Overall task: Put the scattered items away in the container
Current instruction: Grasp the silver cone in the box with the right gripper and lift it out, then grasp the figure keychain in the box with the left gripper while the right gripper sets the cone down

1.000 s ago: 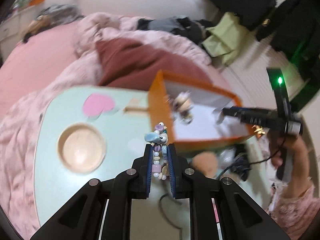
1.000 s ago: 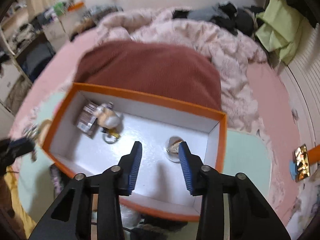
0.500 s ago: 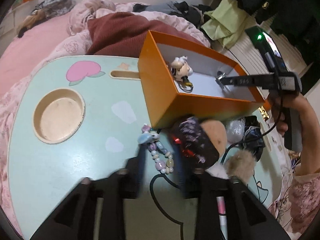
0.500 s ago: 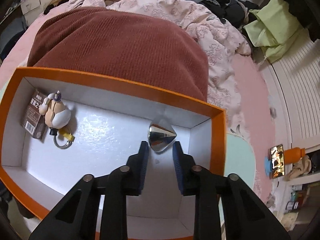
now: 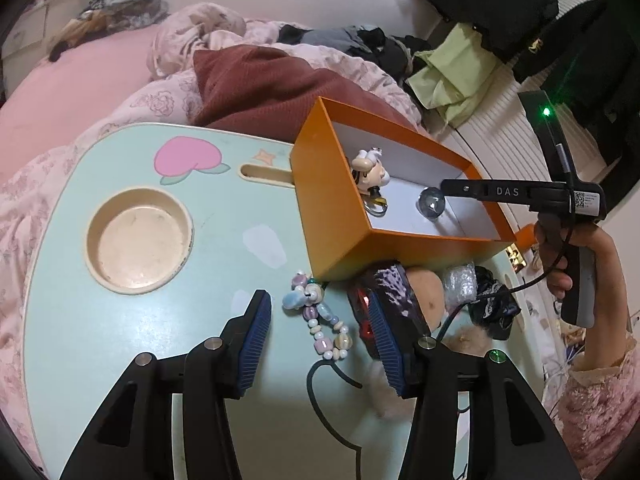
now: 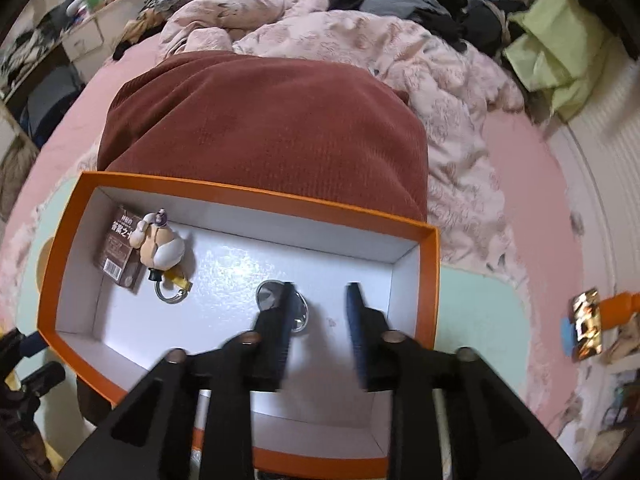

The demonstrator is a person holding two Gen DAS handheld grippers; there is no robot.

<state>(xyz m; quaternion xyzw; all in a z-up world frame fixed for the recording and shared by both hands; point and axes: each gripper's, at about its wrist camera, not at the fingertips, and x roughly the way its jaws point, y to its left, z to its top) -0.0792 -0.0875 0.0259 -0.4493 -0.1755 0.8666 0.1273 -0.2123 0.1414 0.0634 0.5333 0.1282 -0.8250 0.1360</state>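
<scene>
Left wrist view: the left hand-held gripper [image 5: 318,334] hangs over the mint-green worktop [image 5: 120,332] with its jaws parted and opening. A beaded charm string [image 5: 320,320] lies on the worktop between the blue pads [image 5: 254,334], touching neither. Just right of it, partly behind the right finger, sits a dark patterned pouch [image 5: 394,296], with a tan plush ball [image 5: 426,294] and a black lace piece [image 5: 492,308] beyond. The orange box [image 5: 340,216] stands at the far right of the worktop, its near corner almost at the beads. Inside lie a small figure keychain [image 5: 370,174] and a shiny silver ball [image 5: 431,202]. The right hand-held gripper [image 5: 452,188] reaches into the box from the right, held by a hand [image 5: 560,256] in a pink sleeve. A round cup recess [image 5: 138,238] sits at the worktop's left.

Right wrist view: the right hand-held gripper [image 6: 320,300] points down into the orange box [image 6: 430,280], blurred, its jaws opening with nothing between them. The silver ball [image 6: 272,294] rests on the white floor just left of the left finger, partly hidden by it. At the far left lie the figure keychain [image 6: 162,246] and a brown card [image 6: 118,242]. A maroon blanket [image 6: 264,128] lies on the bed beyond.
</scene>
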